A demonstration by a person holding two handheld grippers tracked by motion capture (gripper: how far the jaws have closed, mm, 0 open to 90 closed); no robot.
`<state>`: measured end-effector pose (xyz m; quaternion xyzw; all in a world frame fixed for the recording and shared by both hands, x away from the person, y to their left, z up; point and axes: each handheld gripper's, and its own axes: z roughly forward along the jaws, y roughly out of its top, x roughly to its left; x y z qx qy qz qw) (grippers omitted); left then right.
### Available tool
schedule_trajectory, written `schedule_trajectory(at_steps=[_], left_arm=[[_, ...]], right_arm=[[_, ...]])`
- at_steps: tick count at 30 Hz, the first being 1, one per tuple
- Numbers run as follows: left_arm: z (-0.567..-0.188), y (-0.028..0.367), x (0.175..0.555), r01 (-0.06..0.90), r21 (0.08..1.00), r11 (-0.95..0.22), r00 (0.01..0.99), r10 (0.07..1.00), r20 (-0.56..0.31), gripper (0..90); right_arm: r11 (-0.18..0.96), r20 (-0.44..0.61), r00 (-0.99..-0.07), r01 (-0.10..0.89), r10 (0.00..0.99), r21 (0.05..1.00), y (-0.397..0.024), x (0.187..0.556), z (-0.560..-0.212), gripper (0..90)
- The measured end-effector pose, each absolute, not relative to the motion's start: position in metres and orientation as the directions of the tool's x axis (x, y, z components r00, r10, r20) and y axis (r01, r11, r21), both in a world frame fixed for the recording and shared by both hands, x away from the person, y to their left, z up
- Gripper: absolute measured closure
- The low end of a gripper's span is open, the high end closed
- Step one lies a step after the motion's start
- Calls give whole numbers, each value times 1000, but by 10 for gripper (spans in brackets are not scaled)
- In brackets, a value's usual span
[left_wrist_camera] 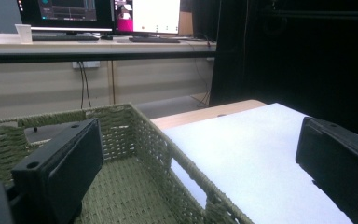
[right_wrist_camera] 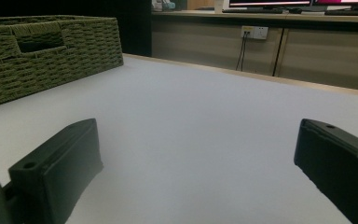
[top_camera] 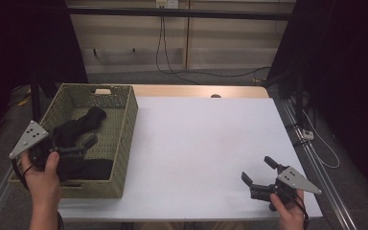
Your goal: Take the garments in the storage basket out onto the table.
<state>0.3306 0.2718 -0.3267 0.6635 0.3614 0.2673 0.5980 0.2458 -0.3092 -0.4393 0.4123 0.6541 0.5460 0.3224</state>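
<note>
Jaws of both grippers stand wide apart, empty: left gripper (top_camera: 79, 146) over the green wicker basket (top_camera: 124, 139) holding black cloth (top_camera: 79, 124), right gripper (top_camera: 258, 173) near the worktop's (top_camera: 201, 143) right front corner. No writing is legible.

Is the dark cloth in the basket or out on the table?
In. The dark cloth lies bunched on the floor of the green woven basket, inside its walls, in the high view.
</note>
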Motion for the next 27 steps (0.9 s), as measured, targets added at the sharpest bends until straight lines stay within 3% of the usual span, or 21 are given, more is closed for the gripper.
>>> schedule_trajectory(at_steps=[18,27], left_arm=[[-330,271,346,208,976,-59,614,785,-83,9],[-330,293,370,312,936,-161,581,812,-54,12]], right_arm=[[68,31,-453,200,891,978,-312,246,-440,0],[100,10,-475,206,880,973,-307,248,-442,0]])
